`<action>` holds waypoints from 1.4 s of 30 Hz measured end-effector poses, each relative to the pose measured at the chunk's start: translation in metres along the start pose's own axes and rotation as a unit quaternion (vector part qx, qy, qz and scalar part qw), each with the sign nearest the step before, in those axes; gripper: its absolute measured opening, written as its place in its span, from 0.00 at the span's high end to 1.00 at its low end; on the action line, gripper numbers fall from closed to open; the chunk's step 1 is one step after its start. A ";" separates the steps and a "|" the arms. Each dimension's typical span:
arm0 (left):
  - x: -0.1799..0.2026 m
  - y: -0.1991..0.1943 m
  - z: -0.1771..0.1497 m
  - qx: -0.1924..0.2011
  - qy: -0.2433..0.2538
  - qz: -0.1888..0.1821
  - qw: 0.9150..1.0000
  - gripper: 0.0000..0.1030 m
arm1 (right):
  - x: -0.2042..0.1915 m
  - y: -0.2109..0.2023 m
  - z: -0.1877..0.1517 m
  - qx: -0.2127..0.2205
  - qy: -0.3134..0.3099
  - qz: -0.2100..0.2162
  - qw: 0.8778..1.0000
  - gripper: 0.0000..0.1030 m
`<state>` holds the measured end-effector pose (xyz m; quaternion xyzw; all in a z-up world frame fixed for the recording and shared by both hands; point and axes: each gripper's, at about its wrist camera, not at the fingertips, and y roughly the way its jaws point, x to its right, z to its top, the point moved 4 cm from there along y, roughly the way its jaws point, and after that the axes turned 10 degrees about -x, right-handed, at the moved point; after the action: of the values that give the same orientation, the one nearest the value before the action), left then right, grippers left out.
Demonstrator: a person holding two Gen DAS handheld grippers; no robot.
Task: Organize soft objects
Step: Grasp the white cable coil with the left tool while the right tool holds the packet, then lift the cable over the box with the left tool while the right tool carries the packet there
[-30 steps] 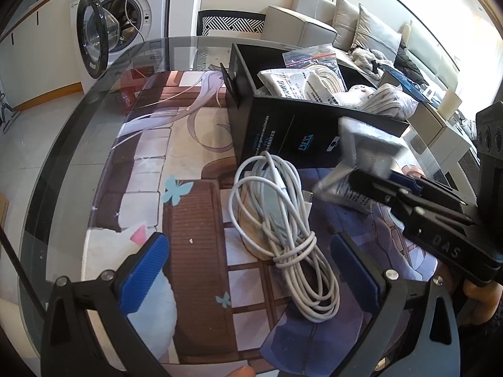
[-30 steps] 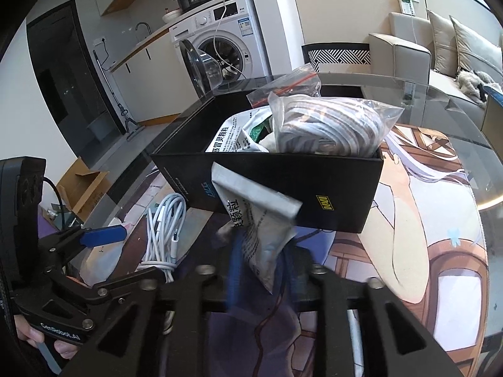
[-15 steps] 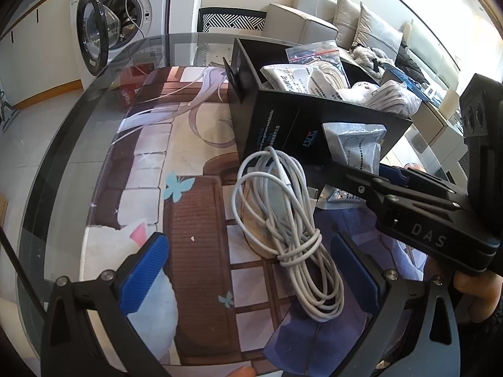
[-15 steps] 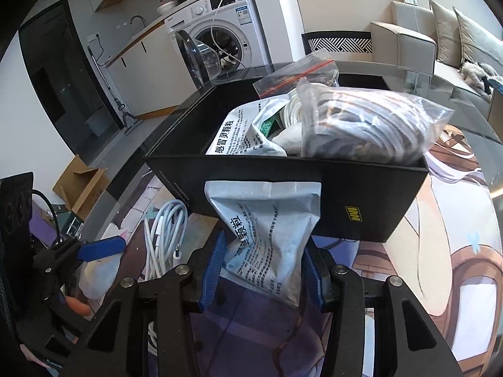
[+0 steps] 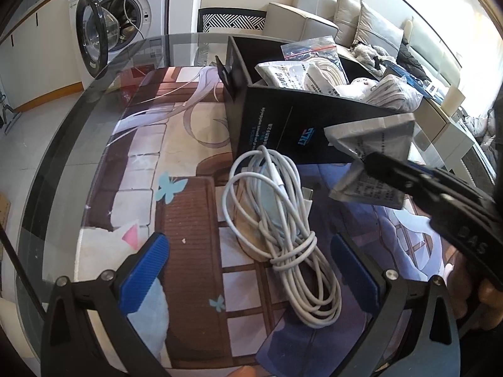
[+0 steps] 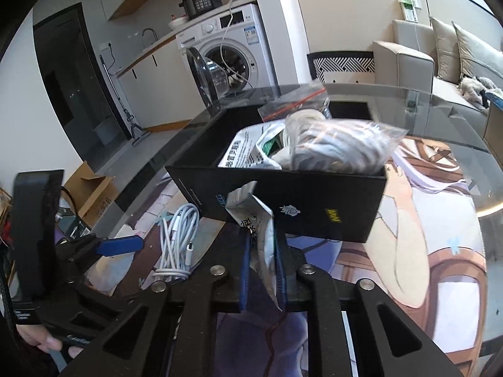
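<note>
My right gripper [image 6: 263,251] is shut on a grey printed pouch [image 6: 255,220], held above the mat in front of the black box [image 6: 314,201]; the pouch [image 5: 371,160] and that gripper [image 5: 371,165] also show in the left wrist view. The black box [image 5: 283,125] holds several bagged soft items [image 5: 317,73]. A coiled white cable [image 5: 283,229] lies on the mat between the fingers of my open left gripper [image 5: 248,260]; the cable also shows in the right wrist view [image 6: 177,242].
The round glass table [image 5: 63,144] carries a printed mat [image 5: 157,163]. A washing machine [image 5: 116,15] with an open door stands behind, a sofa [image 5: 361,22] to the right. A cardboard box [image 6: 94,191] sits on the floor.
My right gripper has closed on the grey pouch, squeezing it narrow, and lifted it slightly. The left gripper stays open over the cable.
</note>
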<state>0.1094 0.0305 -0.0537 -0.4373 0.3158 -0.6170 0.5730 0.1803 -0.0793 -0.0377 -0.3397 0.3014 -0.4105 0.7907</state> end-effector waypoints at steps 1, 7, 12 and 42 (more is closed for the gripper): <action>0.001 0.000 0.000 0.000 0.000 0.001 1.000 0.00 | 0.000 -0.003 0.000 0.004 -0.001 0.002 1.000 0.90; 0.005 0.004 0.002 0.006 0.000 0.020 1.000 0.02 | 0.002 -0.009 -0.001 0.008 -0.003 0.002 1.000 0.92; 0.006 0.001 0.001 0.022 0.014 0.032 0.999 0.18 | -0.002 -0.007 -0.006 -0.007 -0.009 0.019 1.000 0.92; 0.013 -0.026 -0.002 0.067 0.023 -0.042 0.997 0.69 | -0.015 0.011 -0.007 -0.018 -0.037 0.014 0.999 0.86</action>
<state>0.0966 0.0208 -0.0294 -0.3961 0.2682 -0.6704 0.5672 0.1726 -0.0639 -0.0478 -0.3640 0.2843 -0.3813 0.8008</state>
